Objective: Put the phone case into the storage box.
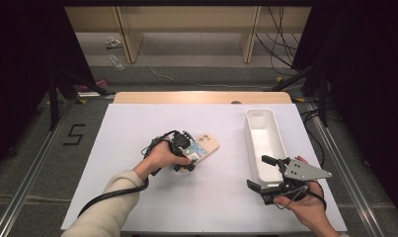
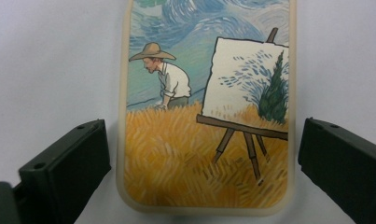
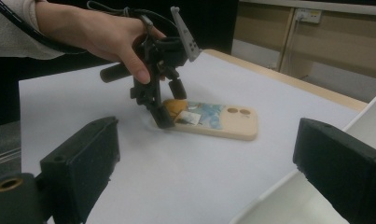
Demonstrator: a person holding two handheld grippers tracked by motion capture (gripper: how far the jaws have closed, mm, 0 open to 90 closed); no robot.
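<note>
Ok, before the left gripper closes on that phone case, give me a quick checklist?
1. Left gripper jaws open, one each side of the phone case: ok.
2. Case centred between them: ok.
3. Case flat on the white table: ok.
4. Jaws low enough to catch the case edges: cannot tell.
5. Right gripper open, away from the case: ok.
6. White bin empty: ok.

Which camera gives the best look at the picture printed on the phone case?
The left gripper view: the phone case lies close up between its open jaws, painter and easel sharp. The high view shows it small beneath the left gripper; the right gripper view shows it side-on.
</note>
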